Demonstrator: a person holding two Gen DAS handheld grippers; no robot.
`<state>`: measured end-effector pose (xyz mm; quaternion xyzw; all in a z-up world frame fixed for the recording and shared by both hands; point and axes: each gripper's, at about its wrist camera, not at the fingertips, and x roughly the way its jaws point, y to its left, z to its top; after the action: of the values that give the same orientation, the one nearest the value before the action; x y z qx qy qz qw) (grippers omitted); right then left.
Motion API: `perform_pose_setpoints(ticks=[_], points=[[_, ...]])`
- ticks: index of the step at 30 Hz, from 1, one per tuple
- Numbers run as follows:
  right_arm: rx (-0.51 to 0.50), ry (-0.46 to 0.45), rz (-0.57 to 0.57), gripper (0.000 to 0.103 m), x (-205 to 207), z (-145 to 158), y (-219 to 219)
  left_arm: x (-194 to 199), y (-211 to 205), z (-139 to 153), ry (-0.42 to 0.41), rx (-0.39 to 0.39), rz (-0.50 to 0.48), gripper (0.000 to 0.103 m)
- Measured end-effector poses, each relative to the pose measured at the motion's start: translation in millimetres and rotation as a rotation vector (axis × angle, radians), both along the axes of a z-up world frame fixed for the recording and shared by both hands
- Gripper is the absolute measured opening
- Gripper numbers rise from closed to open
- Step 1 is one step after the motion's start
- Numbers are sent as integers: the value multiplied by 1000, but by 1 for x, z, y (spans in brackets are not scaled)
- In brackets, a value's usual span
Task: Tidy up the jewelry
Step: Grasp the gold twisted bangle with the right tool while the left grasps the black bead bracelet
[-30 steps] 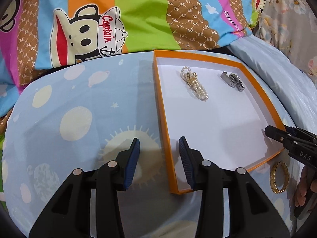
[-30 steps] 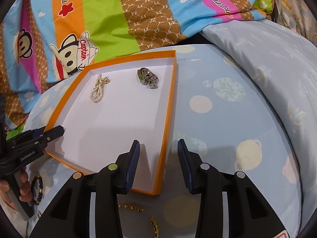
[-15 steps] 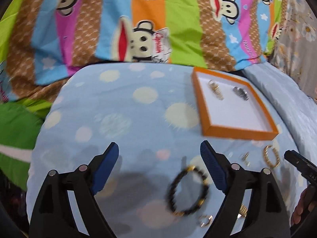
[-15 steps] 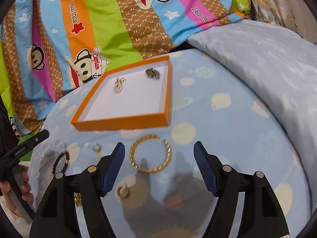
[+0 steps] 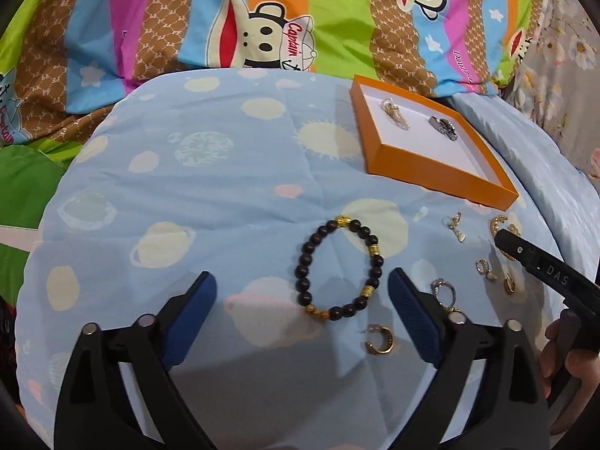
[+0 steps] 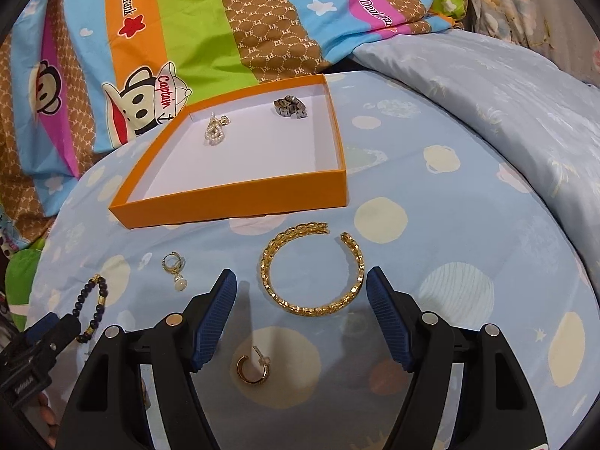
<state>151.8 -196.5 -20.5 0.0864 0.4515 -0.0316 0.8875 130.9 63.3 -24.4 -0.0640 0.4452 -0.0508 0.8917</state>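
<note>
Two pieces, a pearl strand (image 6: 214,133) and a silver watch band (image 6: 290,107), already sit in my shallow orange cardboard tray (image 6: 232,198). My left gripper (image 5: 302,300) has just opened wide around the dark beaded bracelet (image 5: 339,268), not touching it. My right gripper (image 6: 302,300), jaws also apart and empty, has the gold chain bangle (image 6: 313,268) at twelve o'clock. Earrings also remain loose on the blue quilt (image 6: 468,232).

Bracelets (image 5: 339,268) before box (image 5: 431,172); watch (image 5: 444,127) inside

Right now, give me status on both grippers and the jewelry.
Left gripper open, just widened, over beaded bracelet. Right gripper open, framing gold bangle. Orange box holds two pieces. Nothing blocking.
</note>
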Motion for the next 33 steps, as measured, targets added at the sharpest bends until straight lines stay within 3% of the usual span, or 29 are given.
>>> perform_pose_setpoints(ticks=[3, 10, 18, 22, 24, 25, 33], points=[[-30, 1, -11, 56, 0, -1, 0, 5, -7, -3, 10, 1, -1, 93], [3, -20, -13, 55, -5, 1, -5, 14, -18, -6, 11, 62, 6, 91], [25, -33, 1, 55, -16, 3, -7, 10, -24, -4, -15, 76, -36, 56], [30, -32, 8, 55, -23, 4, -8, 9, -28, -3, -22, 70, -71, 17], [33, -32, 14, 55, -27, 6, -8, 8, -29, -3, -22, 59, -84, 14], [36, -31, 17, 55, -29, 6, -8, 7, -29, -2, -22, 52, -89, 6], [65, -71, 42, 55, -46, 27, -10, -4, -30, 9, -12, -62, -116, 7]])
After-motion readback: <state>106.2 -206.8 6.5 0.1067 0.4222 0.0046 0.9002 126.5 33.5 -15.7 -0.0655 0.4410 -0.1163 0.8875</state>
